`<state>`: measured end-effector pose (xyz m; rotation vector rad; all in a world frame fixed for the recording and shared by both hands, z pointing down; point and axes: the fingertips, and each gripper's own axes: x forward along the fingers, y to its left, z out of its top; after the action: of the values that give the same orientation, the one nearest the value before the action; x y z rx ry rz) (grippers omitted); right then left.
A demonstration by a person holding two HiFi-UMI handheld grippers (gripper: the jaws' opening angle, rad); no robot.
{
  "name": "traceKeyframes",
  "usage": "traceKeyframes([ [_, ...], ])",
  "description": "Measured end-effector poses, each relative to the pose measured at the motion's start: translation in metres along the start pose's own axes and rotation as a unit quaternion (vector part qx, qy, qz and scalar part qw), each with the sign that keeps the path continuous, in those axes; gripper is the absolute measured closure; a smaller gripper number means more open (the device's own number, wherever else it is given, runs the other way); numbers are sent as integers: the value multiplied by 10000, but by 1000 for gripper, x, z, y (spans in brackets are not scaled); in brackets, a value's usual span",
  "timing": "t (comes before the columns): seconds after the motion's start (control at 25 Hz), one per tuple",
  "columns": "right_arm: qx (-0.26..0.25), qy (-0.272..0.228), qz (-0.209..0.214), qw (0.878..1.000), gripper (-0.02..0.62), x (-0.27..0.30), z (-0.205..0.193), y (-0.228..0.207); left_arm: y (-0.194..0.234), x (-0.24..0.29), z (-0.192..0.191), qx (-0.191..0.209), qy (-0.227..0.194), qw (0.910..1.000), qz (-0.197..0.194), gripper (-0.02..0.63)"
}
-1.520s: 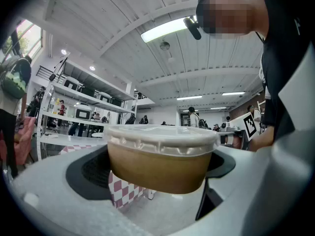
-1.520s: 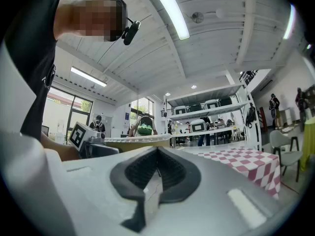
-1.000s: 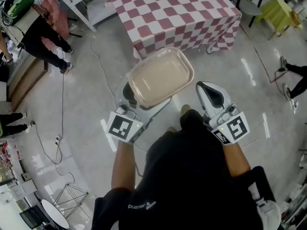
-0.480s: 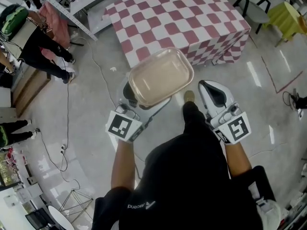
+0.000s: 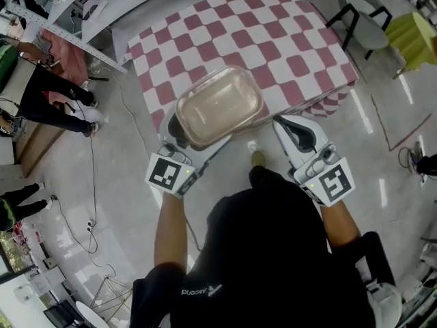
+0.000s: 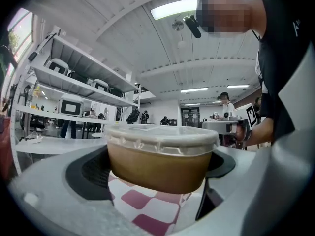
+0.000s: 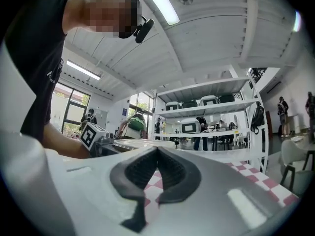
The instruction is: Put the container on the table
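Left gripper (image 5: 196,142) clamping lidded container (image 5: 218,104) (clear lid) between its fingers (image 6: 74,181); right gripper (image 5: 298,134) closed on nothing, alongside; checkered table (image 5: 205,26) beyond both fingertips.

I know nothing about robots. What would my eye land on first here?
A lidded tan container is clamped in the left gripper, mid-picture in the head view. Beyond it stands a table under a red-and-white checked cloth; the right gripper is shut and empty alongside.
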<state>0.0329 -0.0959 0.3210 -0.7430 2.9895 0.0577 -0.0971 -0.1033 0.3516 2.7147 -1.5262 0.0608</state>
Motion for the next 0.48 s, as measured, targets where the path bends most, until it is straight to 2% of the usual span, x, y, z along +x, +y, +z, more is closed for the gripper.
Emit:
traceKeyframes([
  [0.2, 62, 87, 31, 9999, 592, 31, -1, -63, 44, 69, -10, -31, 280, 9996, 88, 61],
  [0.48, 163, 186, -188, 9995, 592, 57, -13, -95, 94, 126, -54, -8, 617, 9981, -7, 61],
])
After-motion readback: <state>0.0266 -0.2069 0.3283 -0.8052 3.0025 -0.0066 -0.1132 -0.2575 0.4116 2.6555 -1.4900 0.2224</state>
